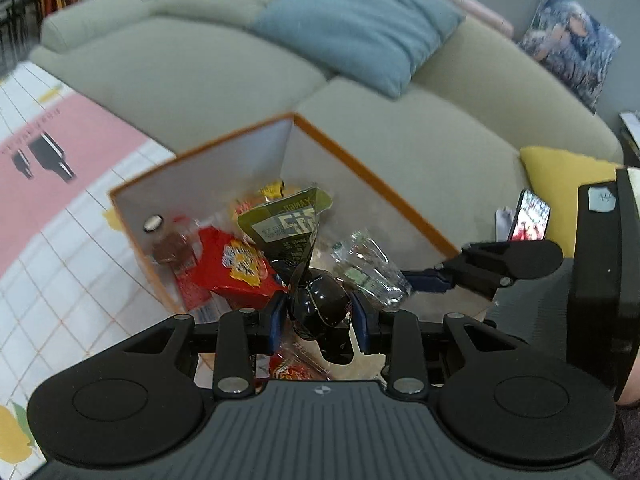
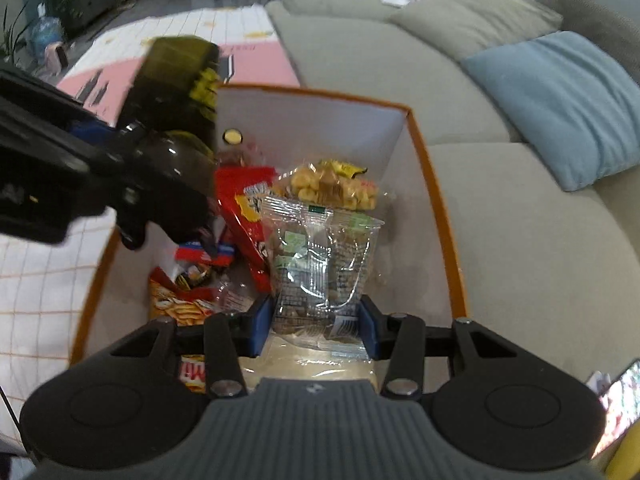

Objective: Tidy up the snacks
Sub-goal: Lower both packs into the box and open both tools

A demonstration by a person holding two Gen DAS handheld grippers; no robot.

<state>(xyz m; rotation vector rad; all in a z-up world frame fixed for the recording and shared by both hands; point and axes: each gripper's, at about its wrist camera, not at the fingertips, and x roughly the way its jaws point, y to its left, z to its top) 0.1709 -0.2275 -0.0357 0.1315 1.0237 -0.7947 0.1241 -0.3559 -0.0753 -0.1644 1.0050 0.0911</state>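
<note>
Above the orange-rimmed box [image 2: 440, 208] already holding snacks, your left gripper [image 1: 318, 316] pinches a dark green packet [image 1: 288, 228] and your right gripper [image 2: 316, 334] a clear packet [image 2: 320, 264], both long axes pointing down into it.

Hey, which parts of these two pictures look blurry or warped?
Left wrist view: grey sofa and orange-rimmed box are smeared, edges bowed by the fisheye. Right wrist view: the dark green packet in the left hand-held gripper is blurred; the clear packet stays sharper.
</note>
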